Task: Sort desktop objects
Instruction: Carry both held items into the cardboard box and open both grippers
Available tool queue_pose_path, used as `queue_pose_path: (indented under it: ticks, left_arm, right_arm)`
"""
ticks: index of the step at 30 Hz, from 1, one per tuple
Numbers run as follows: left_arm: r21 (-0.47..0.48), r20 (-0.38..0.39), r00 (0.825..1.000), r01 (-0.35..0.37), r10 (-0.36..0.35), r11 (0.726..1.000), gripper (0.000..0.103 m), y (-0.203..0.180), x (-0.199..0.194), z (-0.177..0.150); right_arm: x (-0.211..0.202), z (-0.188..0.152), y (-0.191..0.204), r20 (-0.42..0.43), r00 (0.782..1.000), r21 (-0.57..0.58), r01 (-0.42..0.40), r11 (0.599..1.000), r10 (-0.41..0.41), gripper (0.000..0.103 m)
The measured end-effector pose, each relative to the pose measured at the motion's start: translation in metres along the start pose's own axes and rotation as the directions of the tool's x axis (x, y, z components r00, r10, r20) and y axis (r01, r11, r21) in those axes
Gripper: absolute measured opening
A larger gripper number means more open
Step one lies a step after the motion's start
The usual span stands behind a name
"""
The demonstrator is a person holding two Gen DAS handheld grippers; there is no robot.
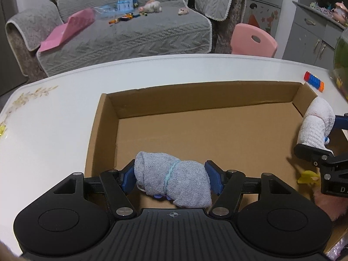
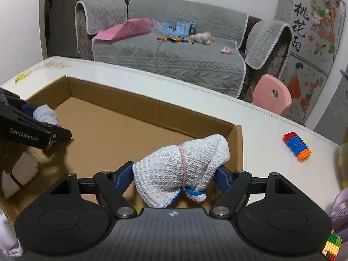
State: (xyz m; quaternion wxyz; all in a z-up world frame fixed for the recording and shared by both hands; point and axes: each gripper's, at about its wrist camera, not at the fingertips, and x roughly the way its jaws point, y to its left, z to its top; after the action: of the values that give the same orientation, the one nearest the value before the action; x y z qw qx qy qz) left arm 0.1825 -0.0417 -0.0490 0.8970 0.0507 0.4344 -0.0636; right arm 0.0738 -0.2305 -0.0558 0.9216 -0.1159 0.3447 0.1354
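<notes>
Grey-blue rolled cloth (image 1: 173, 183), tied round the middle with a pale blue band, sits crosswise between the blue pads of the left gripper (image 1: 171, 179), over the near edge of the cardboard box (image 1: 202, 111); the right pad touches its end, the left pad's contact is hard to judge, so grip uncertain. White rolled cloth (image 2: 181, 170), bound with a pink band and blue-edged below, lies between the right gripper (image 2: 176, 174) pads over the box's right corner; its folds hide both pad faces, so grip is unclear. Box floor is bare brown. Toy brick stack (image 2: 296, 146) in red, blue, orange lies on the white table (image 2: 267, 126) beyond the box. "GenRobot.AI" reads on the left gripper's side. Fridge (image 2: 308, 43) decals carry Chinese characters. Couch (image 2: 165, 50) toys are blurred.
</notes>
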Motion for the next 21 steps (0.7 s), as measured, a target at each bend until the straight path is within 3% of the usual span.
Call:
queue_pose_path:
  ticks: [3,7,12,17,21]
  left_arm:
    - [-0.002,0.022,1.0,-0.001,0.001,1.0,0.091,-0.001,-0.006,-0.001]
    - [0.023,0.067,0.998,0.011,-0.012,1.0,0.094,-0.005,-0.023,0.0]
    - [0.062,0.147,0.989,0.008,-0.017,0.998,0.099,-0.006,-0.067,-0.006]
    - [0.075,0.221,0.975,-0.03,0.013,0.997,0.103,0.006,-0.121,-0.042]
    - [-0.015,0.303,0.952,-0.029,0.032,0.999,0.103,0.019,-0.172,-0.092]
  right_arm:
    - [-0.003,-0.001,0.001,0.009,1.0,-0.006,0.009,1.0,-0.009,0.093]
    - [-0.012,-0.001,0.002,0.04,0.999,-0.017,0.02,1.0,-0.02,0.095]
    - [-0.046,0.0,-0.002,0.14,0.99,-0.021,0.029,0.999,-0.026,0.096]
    - [-0.098,-0.02,-0.003,0.256,0.965,-0.053,-0.049,0.997,0.061,0.101]
    - [-0.138,-0.055,0.004,0.282,0.957,-0.096,-0.035,0.995,0.061,0.102]
